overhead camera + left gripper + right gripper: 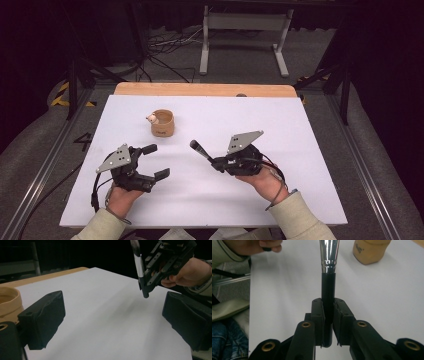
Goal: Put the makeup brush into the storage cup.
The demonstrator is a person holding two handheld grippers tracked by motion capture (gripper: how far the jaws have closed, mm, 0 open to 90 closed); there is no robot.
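Over the white tabletop [210, 200]:
Right claw [328, 315]: clamped on black-handled, silver-ferruled brush [328, 277].
Left claw [154, 161]: jaws apart, empty.
Tip: keep brush upright, aim squarely over tan wooden cup [163, 123].

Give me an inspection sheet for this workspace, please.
Surface: white sheet over wooden table.
Job's things: brush, black handle, silver ferrule, clamped in right gripper; tan cup standing upright farther back.
Clutter: nothing seen.
Grippers: right shut on brush; left gripper open, holding nothing.
Cables: one trailing from each gripper; loose bundle on floor behind.
Surroundings: dark room, metal frame, floor rails.
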